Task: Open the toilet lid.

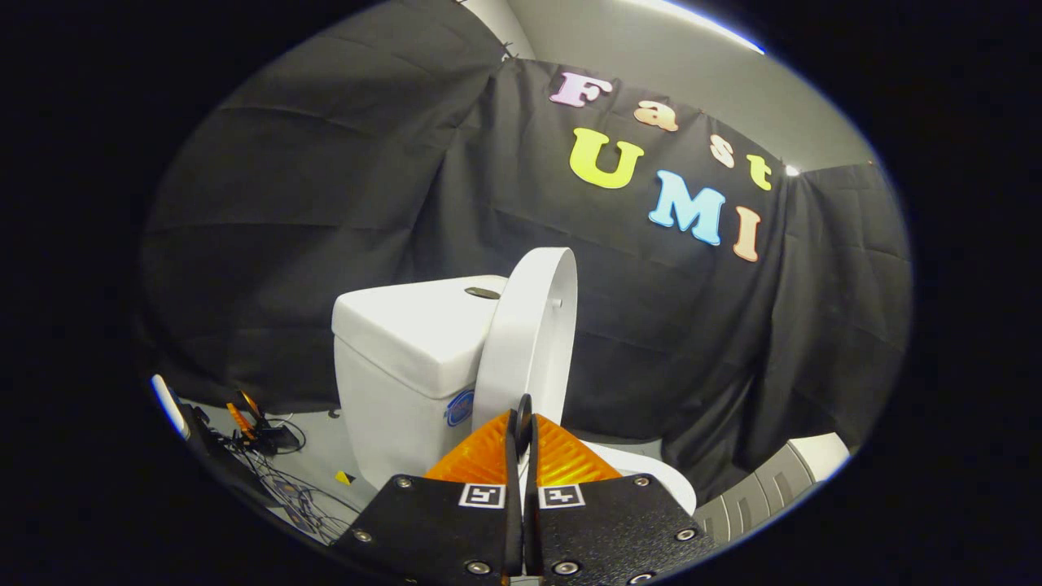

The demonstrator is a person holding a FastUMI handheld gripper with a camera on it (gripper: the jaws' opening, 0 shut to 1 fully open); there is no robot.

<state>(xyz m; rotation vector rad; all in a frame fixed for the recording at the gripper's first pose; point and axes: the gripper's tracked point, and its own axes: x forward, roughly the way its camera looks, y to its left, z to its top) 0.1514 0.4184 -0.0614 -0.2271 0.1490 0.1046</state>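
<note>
A: Where does the toilet lid (527, 334) stand?

B: It is raised, close to upright, seen nearly edge-on just ahead of the fingers. Its back sits against or just off the front of the tank (403, 350); from this angle I cannot tell whether they touch.

A: And the gripper (522, 431)?

B: Its two orange fingers (480, 456) are pressed together, with only a thin dark slit between them. They look to be pinching nothing, though the tips overlap the lid's lower edge in this view, so contact there is possible.

A: So the job is done?

B: Nearly all of it, I judge. The lid is off the bowl, and part of the white seat rim (651, 468) shows beside the right finger. What may remain is leaning the lid fully back against the tank and drawing the tool away.

A: Anything else nearby?

B: A tangle of cables (277, 480) on the floor by the tank's left side.
</note>
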